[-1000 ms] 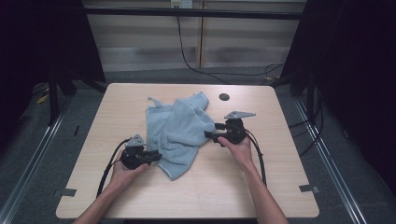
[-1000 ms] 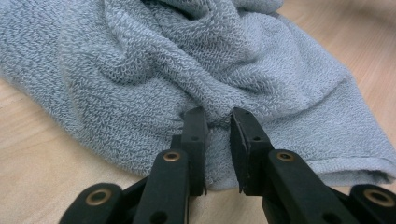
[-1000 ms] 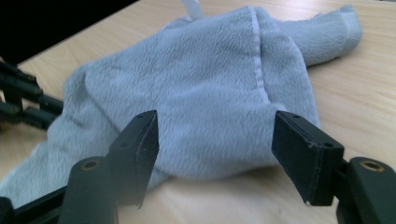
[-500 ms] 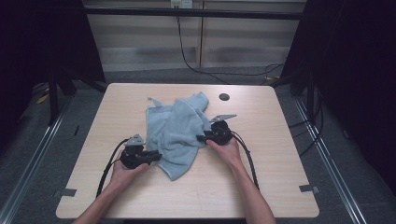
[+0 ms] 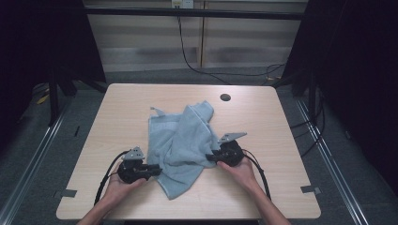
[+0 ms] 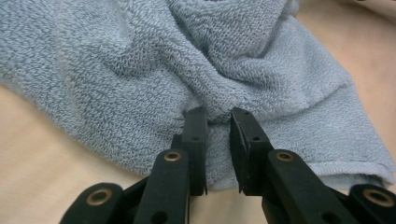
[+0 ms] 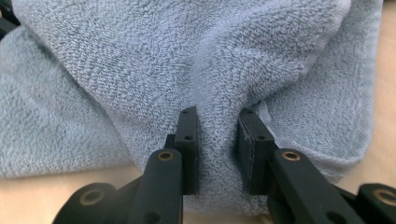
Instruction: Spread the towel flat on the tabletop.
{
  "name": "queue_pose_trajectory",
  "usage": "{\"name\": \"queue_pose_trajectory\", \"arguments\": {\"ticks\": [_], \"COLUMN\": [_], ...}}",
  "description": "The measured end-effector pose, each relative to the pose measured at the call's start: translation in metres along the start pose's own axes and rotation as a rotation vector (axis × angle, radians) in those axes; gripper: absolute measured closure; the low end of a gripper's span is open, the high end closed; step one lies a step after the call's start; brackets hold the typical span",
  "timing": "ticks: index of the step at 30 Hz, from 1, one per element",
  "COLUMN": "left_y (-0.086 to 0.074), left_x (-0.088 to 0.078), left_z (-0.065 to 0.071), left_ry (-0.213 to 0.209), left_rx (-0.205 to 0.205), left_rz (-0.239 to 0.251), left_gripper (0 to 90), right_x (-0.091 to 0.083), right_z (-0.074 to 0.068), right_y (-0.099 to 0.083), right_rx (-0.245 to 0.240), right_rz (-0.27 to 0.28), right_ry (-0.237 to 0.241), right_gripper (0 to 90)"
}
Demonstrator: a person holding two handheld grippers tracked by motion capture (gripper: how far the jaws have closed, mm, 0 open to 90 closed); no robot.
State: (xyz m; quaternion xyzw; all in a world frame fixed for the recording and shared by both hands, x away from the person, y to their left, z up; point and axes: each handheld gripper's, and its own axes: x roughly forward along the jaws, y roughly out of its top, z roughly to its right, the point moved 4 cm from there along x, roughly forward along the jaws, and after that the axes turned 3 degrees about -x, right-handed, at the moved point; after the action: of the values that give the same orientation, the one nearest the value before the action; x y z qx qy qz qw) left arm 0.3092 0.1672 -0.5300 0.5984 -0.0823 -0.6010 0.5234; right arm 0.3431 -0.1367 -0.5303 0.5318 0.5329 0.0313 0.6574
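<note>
A light blue terry towel (image 5: 180,140) lies crumpled in the middle of the wooden table (image 5: 263,122). At its left edge sits my left gripper (image 5: 157,169), shut on a pinched fold of the towel (image 6: 140,70), with the cloth bunched between the jaws of the gripper (image 6: 217,122). My right gripper (image 5: 209,157) is at the towel's right edge. Its jaws have just been closing, and a raised ridge of the towel (image 7: 140,56) now sits squeezed between the pads of this gripper (image 7: 217,119).
A dark round hole (image 5: 225,97) sits in the tabletop behind the towel. Black cables (image 5: 105,180) trail from both grippers toward the near edge. Bare wood lies on all sides of the towel, and dark floor surrounds the table.
My right gripper moved left and nearer, onto the towel's right edge, and its jaws closed on a fold. My left hand shifted slightly nearer, still holding the towel.
</note>
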Motion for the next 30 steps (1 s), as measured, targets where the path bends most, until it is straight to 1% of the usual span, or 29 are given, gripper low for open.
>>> {"name": "queue_pose_trajectory", "arguments": {"ticks": [1, 3, 4, 5, 6, 7, 8, 9, 10, 11, 12, 13, 15, 16, 17, 18, 19, 20, 21, 22, 23, 24, 25, 26, 27, 28, 29, 30], "left_y": [-0.004, -0.009, -0.009, -0.013, -0.013, -0.018, -0.021, -0.022, -0.022, -0.024, -0.024, -0.022, -0.013, -0.01, -0.01, -0.004, 0.001, 0.009, 0.014, 0.019, 0.019, 0.029, 0.034, 0.038, 0.044, 0.044, 0.051, 0.061], "left_x": [-0.003, -0.005, -0.005, -0.008, -0.008, -0.011, -0.014, -0.016, -0.016, -0.021, -0.021, -0.023, -0.026, -0.027, -0.027, -0.028, -0.028, -0.027, -0.026, -0.023, -0.023, -0.016, -0.012, -0.008, -0.003, -0.003, 0.003, 0.014], "left_z": [0.009, 0.018, 0.018, 0.027, 0.027, 0.035, 0.039, 0.043, 0.043, 0.051, 0.051, 0.053, 0.052, 0.05, 0.05, 0.048, 0.047, 0.043, 0.041, 0.038, 0.038, 0.033, 0.031, 0.029, 0.027, 0.027, 0.025, 0.021], "left_ry": [-0.016, -0.039, -0.039, -0.059, -0.059, -0.092, -0.1, -0.094, -0.094, -0.104, -0.104, -0.098, -0.101, -0.095, -0.095, -0.086, -0.075, -0.046, -0.039, -0.03, -0.03, -0.022, -0.01, -0.006, -0.013, -0.013, -0.012, -0.016], "left_rx": [0.01, 0.018, 0.018, 0.026, 0.026, 0.023, 0.034, 0.036, 0.036, 0.053, 0.053, 0.053, 0.044, 0.047, 0.047, 0.033, 0.037, 0.051, 0.048, 0.045, 0.045, 0.039, 0.039, 0.038, 0.025, 0.025, 0.017, -0.001], "left_rz": [-0.014, -0.031, -0.031, -0.044, -0.044, -0.054, -0.06, -0.051, -0.051, -0.043, -0.043, -0.027, 0.021, 0.033, 0.033, 0.052, 0.067, 0.096, 0.099, 0.103, 0.103, 0.107, 0.104, 0.108, 0.108, 0.108, 0.117, 0.124], "left_gripper": [76.6, 76.6, 76.5, 76.3, 76.0, 75.9, 75.7, 75.0, 74.2, 73.4, 72.1, 69.8, 68.0, 66.2, 63.4, 63.4, 60.2, 56.4, 54.8, 53.4, 51.6, 50.3, 49.4, 48.2, 47.7, 47.3, 47.3, 44.7], "right_x": [-0.01, -0.017, -0.017, -0.027, -0.027, -0.036, -0.039, -0.043, -0.043, -0.05, -0.05, -0.053, -0.055, -0.055, -0.055, -0.056, -0.058, -0.063, -0.066, -0.071, -0.071, -0.08, -0.083, -0.084, -0.084, -0.084, -0.082, -0.074], "right_z": [-0.009, -0.016, -0.016, -0.028, -0.028, -0.039, -0.043, -0.048, -0.048, -0.059, -0.059, -0.064, -0.064, -0.064, -0.064, -0.063, -0.061, -0.058, -0.056, -0.054, -0.054, -0.047, -0.042, -0.037, -0.032, -0.032, -0.024, -0.005], "right_y": [-0.009, -0.017, -0.017, -0.027, -0.027, -0.036, -0.039, -0.042, -0.042, -0.049, -0.049, -0.052, -0.052, -0.051, -0.051, -0.05, -0.047, -0.04, -0.037, -0.033, -0.033, -0.025, -0.022, -0.019, -0.018, -0.018, -0.017, -0.016], "right_rx": [-0.001, -0.006, -0.006, -0.003, -0.003, -0.008, -0.01, -0.011, -0.011, -0.012, -0.012, -0.015, -0.016, -0.015, -0.015, -0.013, -0.009, -0.013, -0.017, -0.011, -0.011, -0.011, -0.006, 0.006, 0.012, 0.012, 0.017, 0.038], "right_rz": [-0.012, -0.006, -0.006, -0.011, -0.011, -0.019, -0.022, -0.026, -0.026, -0.032, -0.032, -0.038, -0.032, -0.031, -0.031, -0.032, -0.017, 0.011, 0.026, 0.05, 0.05, 0.095, 0.119, 0.128, 0.125, 0.125, 0.118, 0.11], "right_ry": [0.005, 0.014, 0.014, 0.023, 0.023, 0.03, 0.033, 0.038, 0.038, 0.053, 0.053, 0.06, 0.062, 0.062, 0.062, 0.058, 0.066, 0.07, 0.064, 0.066, 0.066, 0.05, 0.05, 0.046, 0.03, 0.03, 0.013, -0.019], "right_gripper": [72.7, 72.7, 72.7, 72.7, 72.7, 72.7, 72.7, 72.6, 72.6, 72.4, 72.4, 70.5, 66.3, 62.8, 62.8, 59.2, 56.3, 51.7, 50.1, 49.1, 49.1, 48.4, 49.7, 52.7, 54.7, 54.7, 57.6, 60.3]}}
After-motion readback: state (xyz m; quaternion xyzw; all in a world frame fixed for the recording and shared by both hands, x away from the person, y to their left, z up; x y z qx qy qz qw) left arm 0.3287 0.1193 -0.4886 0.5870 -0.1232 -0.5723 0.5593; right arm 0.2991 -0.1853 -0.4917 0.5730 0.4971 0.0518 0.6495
